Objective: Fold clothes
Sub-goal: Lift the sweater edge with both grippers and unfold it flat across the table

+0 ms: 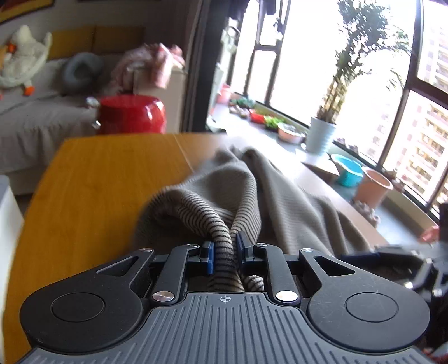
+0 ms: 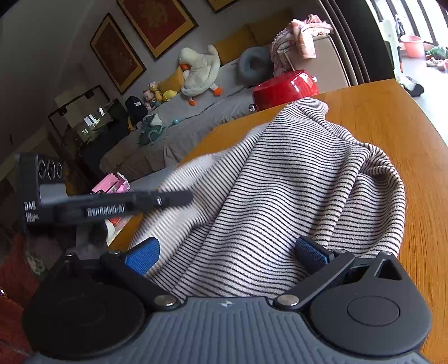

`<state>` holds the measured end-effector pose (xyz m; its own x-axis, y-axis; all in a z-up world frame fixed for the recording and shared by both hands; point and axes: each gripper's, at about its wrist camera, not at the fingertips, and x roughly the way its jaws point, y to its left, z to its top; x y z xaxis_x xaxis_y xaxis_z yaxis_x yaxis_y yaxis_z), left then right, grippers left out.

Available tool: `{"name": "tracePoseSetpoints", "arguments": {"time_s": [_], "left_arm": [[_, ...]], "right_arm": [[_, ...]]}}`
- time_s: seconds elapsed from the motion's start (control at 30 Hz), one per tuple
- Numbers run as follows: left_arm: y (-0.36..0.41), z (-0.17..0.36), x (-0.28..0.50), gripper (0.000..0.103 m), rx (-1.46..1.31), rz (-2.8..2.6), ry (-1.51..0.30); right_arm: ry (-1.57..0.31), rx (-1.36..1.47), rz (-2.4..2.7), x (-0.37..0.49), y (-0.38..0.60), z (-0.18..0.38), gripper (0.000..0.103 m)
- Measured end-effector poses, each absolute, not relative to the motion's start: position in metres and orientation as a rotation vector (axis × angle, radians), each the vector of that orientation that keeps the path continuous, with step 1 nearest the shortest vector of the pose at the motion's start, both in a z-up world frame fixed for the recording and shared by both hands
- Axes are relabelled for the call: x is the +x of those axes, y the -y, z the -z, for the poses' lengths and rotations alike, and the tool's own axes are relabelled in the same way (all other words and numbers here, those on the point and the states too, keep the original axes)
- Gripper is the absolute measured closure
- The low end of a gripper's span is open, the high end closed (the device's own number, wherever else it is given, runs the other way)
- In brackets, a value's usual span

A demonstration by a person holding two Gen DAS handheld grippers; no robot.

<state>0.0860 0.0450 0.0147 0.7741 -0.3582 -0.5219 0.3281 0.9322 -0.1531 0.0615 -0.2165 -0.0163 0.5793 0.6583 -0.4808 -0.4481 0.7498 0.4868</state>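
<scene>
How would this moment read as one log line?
left hand-held gripper: shut on striped garment | right hand-held gripper: open, garment between fingers | wooden table

In the right wrist view, the black left gripper [image 2: 168,199] reaches in from the left side, and its blurred side bar bears pale raised lettering that reads roughly "GenRobot.AI". On the dark boxy body [image 2: 30,193] behind that bar, white letters read "DAS", with a smaller line beneath too blurred to make out. Nothing else can be read in either view; the framed red pictures [image 2: 156,21] on the wall show no legible writing
</scene>
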Motion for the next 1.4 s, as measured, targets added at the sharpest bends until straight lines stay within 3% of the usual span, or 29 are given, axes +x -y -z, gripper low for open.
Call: {"name": "tracePoseSetpoints", "arguments": {"time_s": [0.13,0.3,0.43,0.47,0.7,0.77,0.8,0.9,1.0,1.27,1.4], "left_arm": [[-0.094,-0.042,0.115,0.086,-0.154,0.187,-0.484],[-0.121,-0.03,0.144,0.085,-0.189,0.107,-0.536],[-0.128,-0.015,0.147,0.083,-0.242,0.097,-0.549],[-0.13,-0.012,0.147,0.083,-0.259,0.092,-0.54],[-0.142,0.004,0.142,0.083,-0.392,0.054,-0.467],[-0.146,0.008,0.143,0.083,-0.404,0.043,-0.459],[-0.147,0.01,0.144,0.083,-0.408,0.04,-0.459],[-0.152,0.011,0.144,0.083,-0.403,0.03,-0.455],[-0.156,0.01,0.146,0.083,-0.388,-0.001,-0.449],[-0.162,0.015,0.149,0.083,-0.403,-0.004,-0.471],[-0.168,0.016,0.149,0.081,-0.42,-0.03,-0.472]], "right_arm": [[-0.697,0.302,-0.597,0.068,0.214,0.001,0.0],[-0.654,0.094,-0.5,0.1,0.178,-0.01,0.003],[-0.622,-0.098,-0.419,0.128,0.142,-0.016,0.031],[-0.613,-0.146,-0.399,0.135,0.133,-0.017,0.034],[-0.592,-0.476,-0.264,0.189,0.081,-0.019,0.028],[-0.662,-0.509,-0.295,0.203,0.091,-0.014,0.044],[-0.673,-0.485,-0.324,0.203,0.098,-0.021,0.073],[-0.633,-0.407,-0.346,0.204,0.122,-0.049,0.094],[-0.491,-0.323,-0.264,0.208,0.149,-0.085,0.094],[-0.665,-0.348,-0.103,0.264,0.187,-0.004,0.093],[-0.661,-0.32,-0.08,0.263,0.195,0.007,0.079]]}}
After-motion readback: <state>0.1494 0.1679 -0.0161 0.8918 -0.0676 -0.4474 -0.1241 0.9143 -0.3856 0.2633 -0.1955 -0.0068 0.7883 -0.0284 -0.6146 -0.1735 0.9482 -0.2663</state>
